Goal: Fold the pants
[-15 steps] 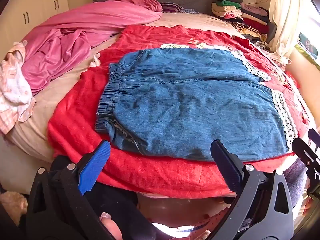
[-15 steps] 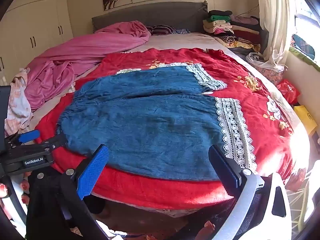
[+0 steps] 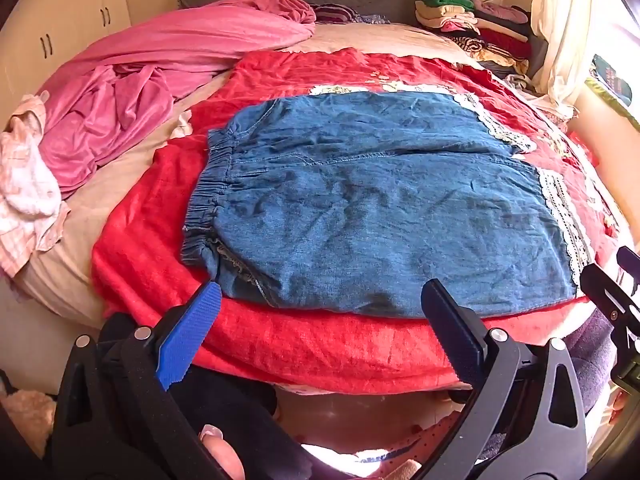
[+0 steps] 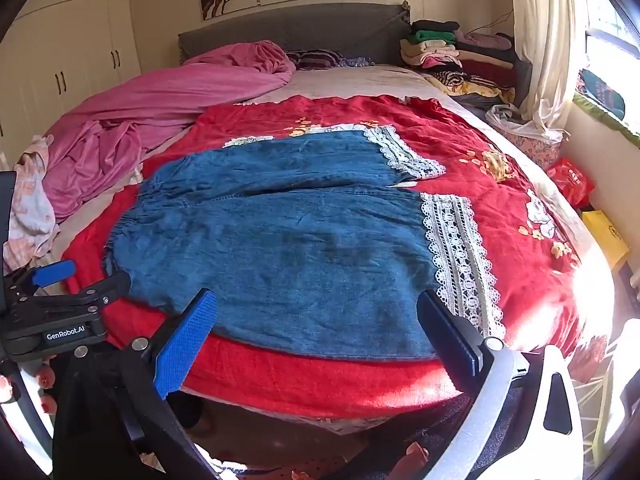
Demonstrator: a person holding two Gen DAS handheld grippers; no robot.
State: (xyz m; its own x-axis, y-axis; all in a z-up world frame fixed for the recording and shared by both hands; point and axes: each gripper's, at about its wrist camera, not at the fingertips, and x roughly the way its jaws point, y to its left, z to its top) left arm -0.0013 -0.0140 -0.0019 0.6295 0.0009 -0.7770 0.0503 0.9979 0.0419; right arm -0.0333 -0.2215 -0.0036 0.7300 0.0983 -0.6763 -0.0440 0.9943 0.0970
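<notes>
Blue denim pants (image 3: 380, 208) with white lace hems (image 4: 456, 256) lie flat on a red blanket (image 3: 280, 344), waistband (image 3: 212, 188) to the left, legs to the right. They also show in the right wrist view (image 4: 288, 248). My left gripper (image 3: 320, 304) is open and empty, just short of the pants' near edge by the waistband end. My right gripper (image 4: 316, 312) is open and empty, over the near edge by the lace hem end. The left gripper shows at the left of the right wrist view (image 4: 60, 304).
A pink duvet (image 3: 168, 64) and a pale checked garment (image 3: 24, 184) lie at the bed's left. Stacked folded clothes (image 4: 440, 48) sit at the back right by the grey headboard (image 4: 296, 32). A curtain (image 4: 540, 40), red bag (image 4: 572, 180) and yellow box (image 4: 604, 236) stand right.
Both grippers have edged slightly forward toward the pants' near edge. The pants have not moved.
</notes>
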